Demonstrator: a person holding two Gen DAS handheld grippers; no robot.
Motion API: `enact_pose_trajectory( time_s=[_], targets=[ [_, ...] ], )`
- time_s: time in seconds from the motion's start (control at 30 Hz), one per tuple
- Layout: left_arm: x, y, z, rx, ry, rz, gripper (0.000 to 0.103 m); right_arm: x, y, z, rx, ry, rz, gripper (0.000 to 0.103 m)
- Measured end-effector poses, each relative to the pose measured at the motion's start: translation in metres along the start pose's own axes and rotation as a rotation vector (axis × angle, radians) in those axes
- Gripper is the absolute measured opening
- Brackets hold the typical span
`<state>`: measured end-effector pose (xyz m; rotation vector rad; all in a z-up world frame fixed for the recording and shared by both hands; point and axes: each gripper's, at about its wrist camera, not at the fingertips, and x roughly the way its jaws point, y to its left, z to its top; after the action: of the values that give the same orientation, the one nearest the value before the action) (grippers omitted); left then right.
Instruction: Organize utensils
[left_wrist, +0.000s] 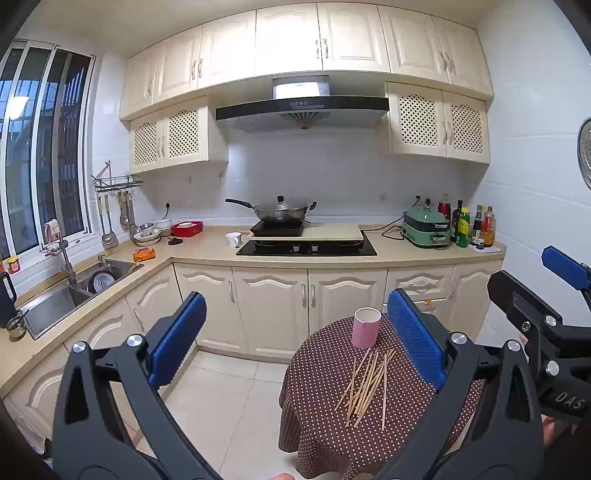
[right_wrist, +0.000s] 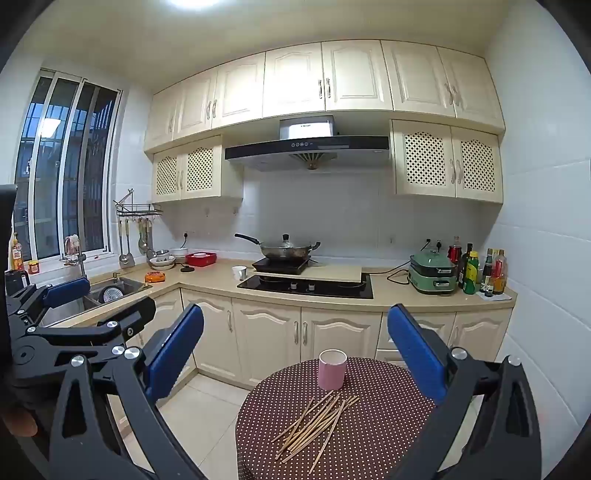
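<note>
left wrist view shows the left gripper with its blue fingers spread wide and empty, well short of the small round table in a dotted brown cloth, where a loose pile of chopsticks lies just in front of an upright pink cup. right wrist view shows the right gripper likewise spread wide and holding nothing, the other gripper beside it at the left edge. to start well, i would lower one gripper over a few chopsticks lying parallel, pinch them near the middle, and keep clear of the cup so it does not tip.
</note>
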<state>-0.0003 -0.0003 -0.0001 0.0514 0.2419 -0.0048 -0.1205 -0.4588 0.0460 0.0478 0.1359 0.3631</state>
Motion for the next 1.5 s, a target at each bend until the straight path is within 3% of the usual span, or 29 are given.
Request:
enact_pose_trajectory(
  time_s=[1.5],
  targets=[
    [0.000,0.000,0.006,-0.001,-0.002,0.004,0.097,0.010,-0.001,-0.001,0.017,0.012,0.008,0.096]
  ],
)
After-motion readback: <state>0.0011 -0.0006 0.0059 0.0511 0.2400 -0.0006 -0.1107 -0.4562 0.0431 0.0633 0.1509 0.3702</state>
